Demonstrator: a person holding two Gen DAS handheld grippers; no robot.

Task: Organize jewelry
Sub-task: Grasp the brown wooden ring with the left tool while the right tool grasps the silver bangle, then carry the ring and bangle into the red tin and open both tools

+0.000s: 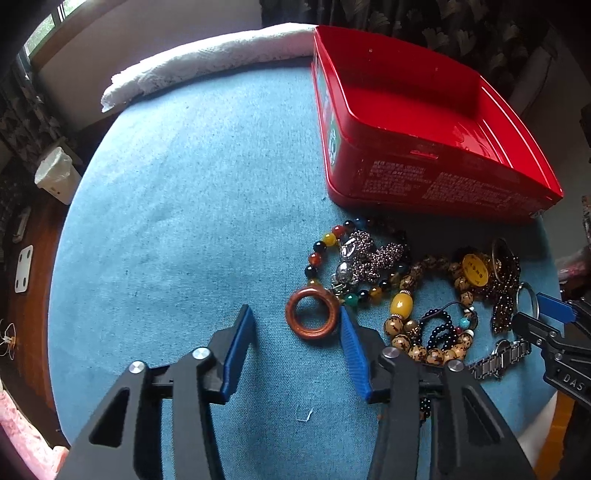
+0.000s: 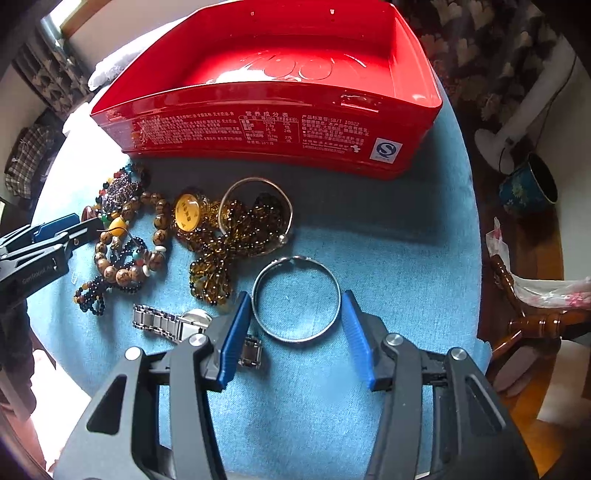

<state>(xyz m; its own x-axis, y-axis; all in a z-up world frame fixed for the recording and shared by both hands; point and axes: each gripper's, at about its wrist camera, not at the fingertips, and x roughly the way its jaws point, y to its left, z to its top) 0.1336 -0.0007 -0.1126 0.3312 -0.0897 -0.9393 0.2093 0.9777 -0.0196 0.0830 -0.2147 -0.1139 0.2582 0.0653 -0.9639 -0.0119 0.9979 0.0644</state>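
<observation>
An empty red tin [image 2: 266, 92] sits beyond both claws. The right gripper [image 2: 295, 321] straddles a silver bangle [image 2: 295, 299], pads barely touching; squeeze evenly. The left gripper [image 1: 295, 328], half-open, holds nothing, a copper ring [image 1: 312, 319] against its right finger.

Round table, blue cloth, daylight from the left

I'm working over a round table [image 1: 40, 280] with dark wood edge, covered in a blue denim-ish cloth [image 1: 184, 206], with a white lacy cloth [image 1: 207, 62] bunched along the far side. There's a window [image 1: 44, 31] up left letting in bright daylight, floral curtains [image 1: 461, 26] behind, a white lined bin [image 1: 55, 175] on the floor, plus a white fan stand [image 2: 517, 125], a blue flowered pot [image 2: 528, 184] and a wooden chair [image 2: 532, 317] off right.
</observation>
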